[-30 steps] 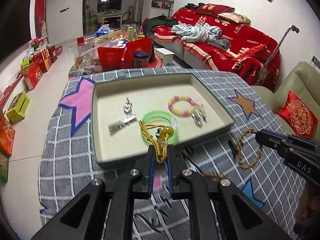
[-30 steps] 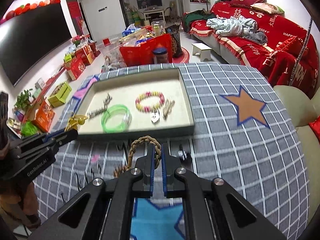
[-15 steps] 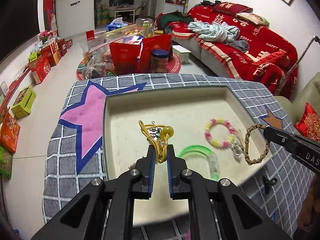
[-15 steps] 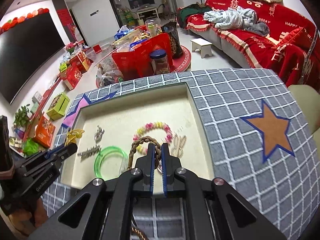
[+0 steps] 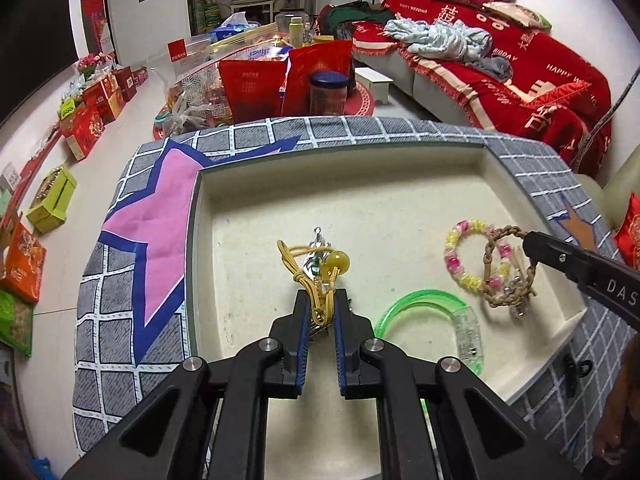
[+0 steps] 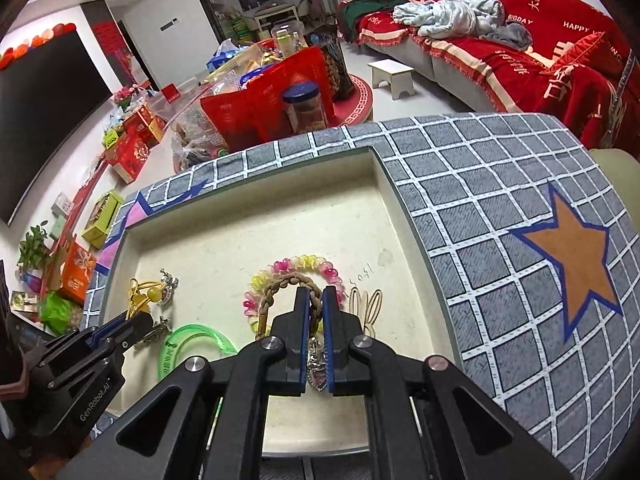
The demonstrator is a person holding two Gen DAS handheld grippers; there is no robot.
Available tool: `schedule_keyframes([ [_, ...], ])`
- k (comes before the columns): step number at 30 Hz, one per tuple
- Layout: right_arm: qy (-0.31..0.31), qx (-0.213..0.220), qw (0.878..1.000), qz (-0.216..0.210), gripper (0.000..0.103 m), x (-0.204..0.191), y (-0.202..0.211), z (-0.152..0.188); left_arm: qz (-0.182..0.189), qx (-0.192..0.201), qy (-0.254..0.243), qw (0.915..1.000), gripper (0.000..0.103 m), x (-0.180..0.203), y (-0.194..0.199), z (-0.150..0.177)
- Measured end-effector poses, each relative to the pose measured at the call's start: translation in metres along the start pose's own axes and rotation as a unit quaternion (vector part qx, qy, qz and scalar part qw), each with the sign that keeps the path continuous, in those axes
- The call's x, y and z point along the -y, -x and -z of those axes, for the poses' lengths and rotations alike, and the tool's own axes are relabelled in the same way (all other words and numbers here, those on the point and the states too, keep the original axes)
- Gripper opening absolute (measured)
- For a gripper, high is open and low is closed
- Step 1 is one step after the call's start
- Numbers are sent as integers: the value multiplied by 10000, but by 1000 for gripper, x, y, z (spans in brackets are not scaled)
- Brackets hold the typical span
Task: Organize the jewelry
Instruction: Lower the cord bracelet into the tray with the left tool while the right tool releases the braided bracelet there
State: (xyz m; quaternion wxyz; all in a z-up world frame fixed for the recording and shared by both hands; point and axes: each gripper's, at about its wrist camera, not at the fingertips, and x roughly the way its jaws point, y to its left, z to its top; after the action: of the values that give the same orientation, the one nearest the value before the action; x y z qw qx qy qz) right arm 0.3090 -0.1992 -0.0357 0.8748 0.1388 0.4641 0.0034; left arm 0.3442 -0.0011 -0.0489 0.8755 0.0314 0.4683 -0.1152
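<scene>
Jewelry is now hanging over the tray (image 5: 532,200) (previously over the bench): left claw (image 5: 320,308) is gripping the yellow cord (image 5: 316,276), right claw (image 6: 316,304) the braided bracelet (image 6: 280,286), both awaiting release.

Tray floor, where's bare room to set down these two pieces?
The tray floor is bare along its far wall and left wall. It is crowded on the near right, around the bead bracelet, green bangle and silver charm.
</scene>
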Motion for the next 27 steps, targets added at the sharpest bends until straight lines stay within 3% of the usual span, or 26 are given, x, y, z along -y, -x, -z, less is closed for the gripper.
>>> schedule_keyframes([
  [16, 87, -320, 9993, 152, 9, 2, -14, 12, -138, -47, -126, 9998, 28, 5, -5, 6],
  [18, 70, -350, 9993, 142, 15, 3, -15, 13, -157, -44, -147, 9998, 28, 7, -5, 6],
  [19, 59, -356, 9993, 140, 27, 4, -15, 13, -150, -46, -156, 9998, 28, 8, -4, 7],
  [20, 41, -356, 9993, 107, 46, 4, -15, 13, -142, -50, -161, 9998, 28, 9, -4, 7],
  [21, 29, -319, 9995, 75, 53, 5, -13, 13, -145, -50, -164, 9997, 28, 10, -4, 7],
  [27, 20, -125, 9999, -40, 57, 2, 1, 12, -152, 29, -234, 9996, 28, 14, 1, 8],
])
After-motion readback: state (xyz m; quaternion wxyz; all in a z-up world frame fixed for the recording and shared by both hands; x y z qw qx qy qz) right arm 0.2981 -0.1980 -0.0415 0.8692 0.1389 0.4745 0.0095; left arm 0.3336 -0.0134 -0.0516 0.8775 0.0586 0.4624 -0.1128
